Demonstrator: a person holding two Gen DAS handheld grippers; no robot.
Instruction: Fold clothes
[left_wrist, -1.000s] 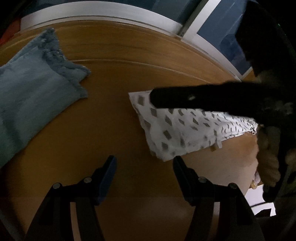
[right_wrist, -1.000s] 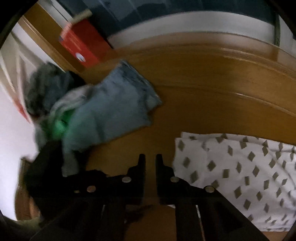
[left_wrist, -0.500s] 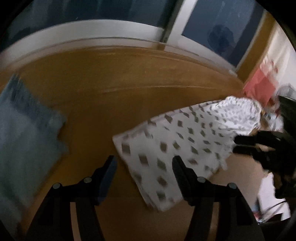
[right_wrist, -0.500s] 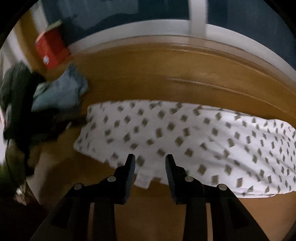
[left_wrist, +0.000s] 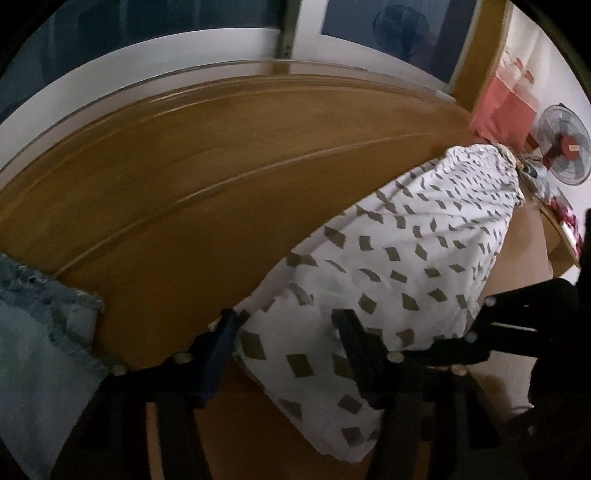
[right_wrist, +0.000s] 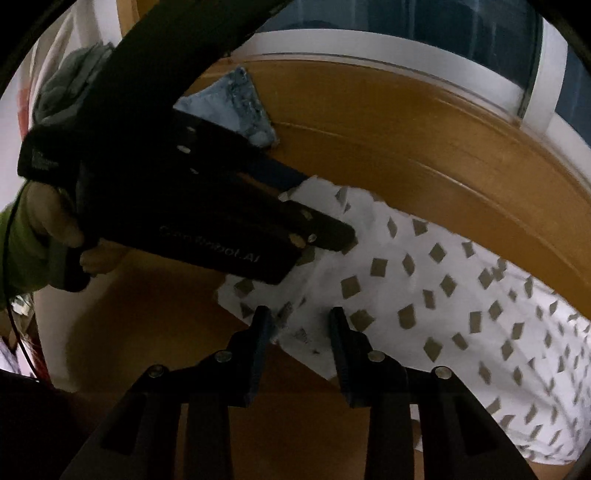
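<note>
A white garment with grey diamond print (left_wrist: 399, 258) lies stretched across the wooden table (left_wrist: 207, 177); it also shows in the right wrist view (right_wrist: 443, 280). My left gripper (left_wrist: 286, 328) is open, its fingers straddling the garment's near end. My right gripper (right_wrist: 300, 325) is open, its fingers either side of the garment's near corner. The left gripper shows as a black body in the right wrist view (right_wrist: 325, 218), over the same end of the cloth. The right gripper shows at the right edge of the left wrist view (left_wrist: 443, 350).
A folded light-blue denim piece (left_wrist: 40, 339) lies at the table's left; it shows behind the left gripper in the right wrist view (right_wrist: 236, 107). A red box (left_wrist: 502, 107) and a fan (left_wrist: 563, 147) stand at the far right. A window runs behind the table.
Both grippers have swung over to the white garment's end and closed in on it. The right gripper went from shut to open. The denim piece has slid out to the left edge.
</note>
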